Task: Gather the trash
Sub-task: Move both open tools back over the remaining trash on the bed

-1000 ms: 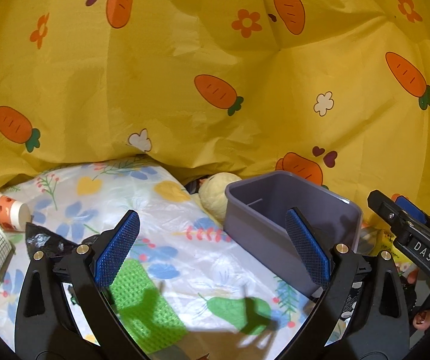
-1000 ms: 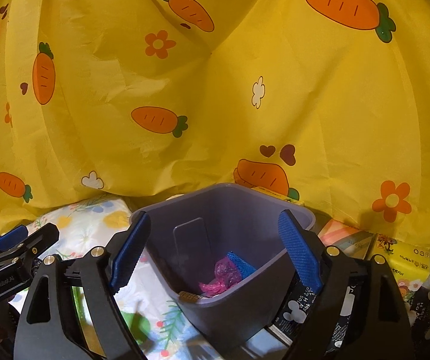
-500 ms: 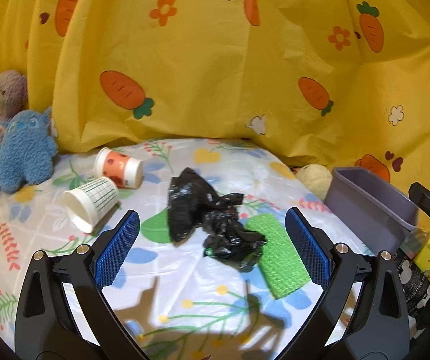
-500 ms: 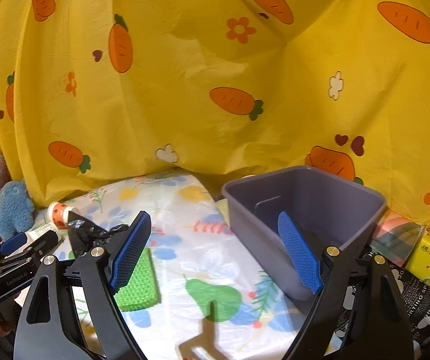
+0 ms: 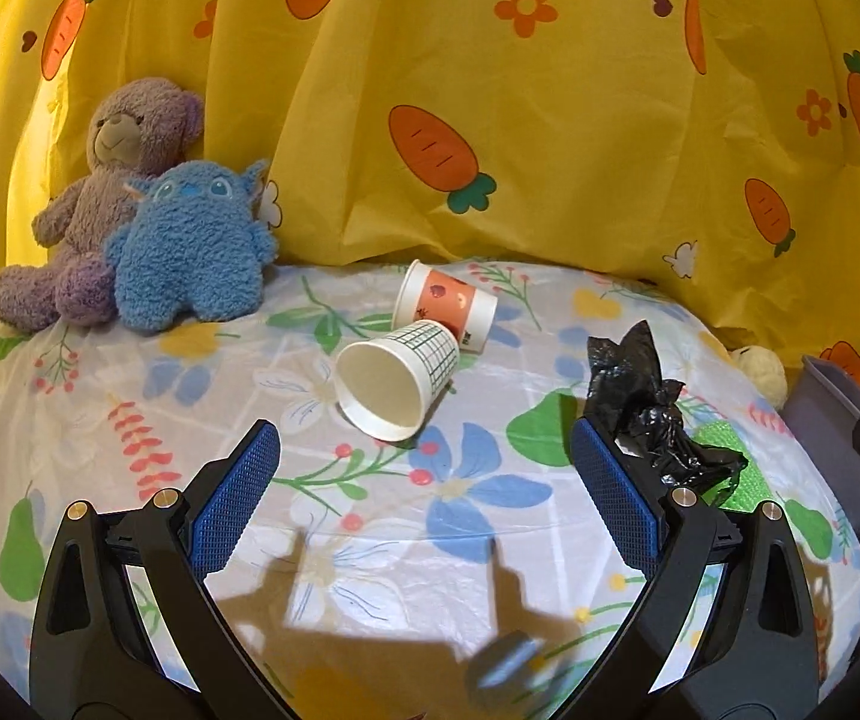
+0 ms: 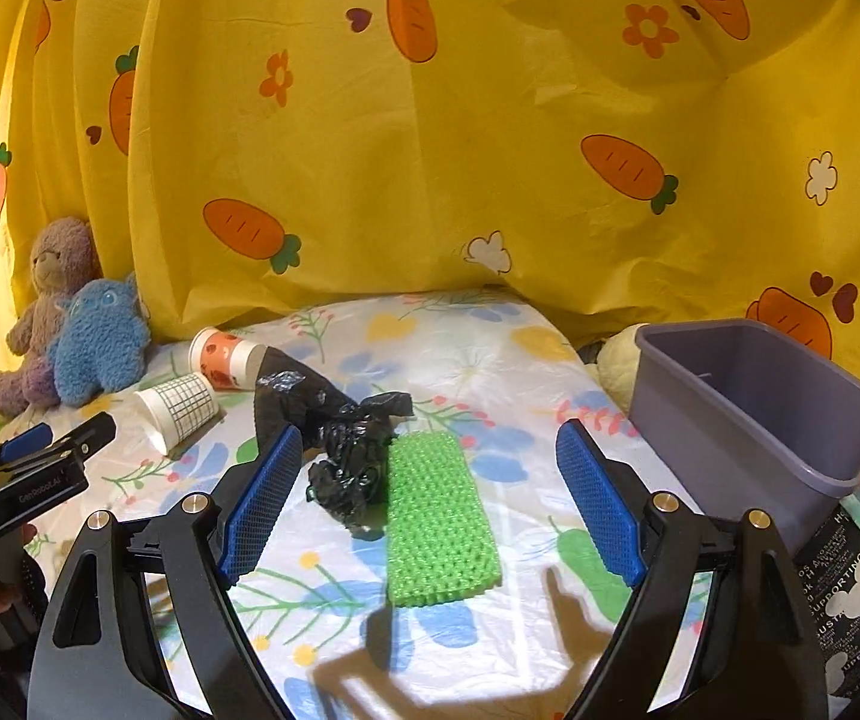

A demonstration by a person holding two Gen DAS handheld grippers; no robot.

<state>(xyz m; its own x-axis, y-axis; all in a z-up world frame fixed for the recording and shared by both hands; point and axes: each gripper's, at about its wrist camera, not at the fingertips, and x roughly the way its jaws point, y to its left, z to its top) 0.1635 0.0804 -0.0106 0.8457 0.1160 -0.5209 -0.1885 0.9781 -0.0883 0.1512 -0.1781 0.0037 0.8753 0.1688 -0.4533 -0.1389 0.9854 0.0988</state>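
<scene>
Home play corner: plush toys (image 5: 147, 222), carrot-print curtain (image 5: 550, 150).

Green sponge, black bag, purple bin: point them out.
green sponge (image 6: 439, 516), right wrist view, middle of top face
black bag (image 6: 348, 474), right wrist view, crumpled centre
purple bin (image 6: 748, 438), right wrist view, near outer wall

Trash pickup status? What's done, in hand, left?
Done: nothing visibly binned; the purple bin's bottom is hidden. In hand: nothing, left gripper and right gripper both open and empty. Left: black bag, green sponge, checked cup, orange cup.
</scene>
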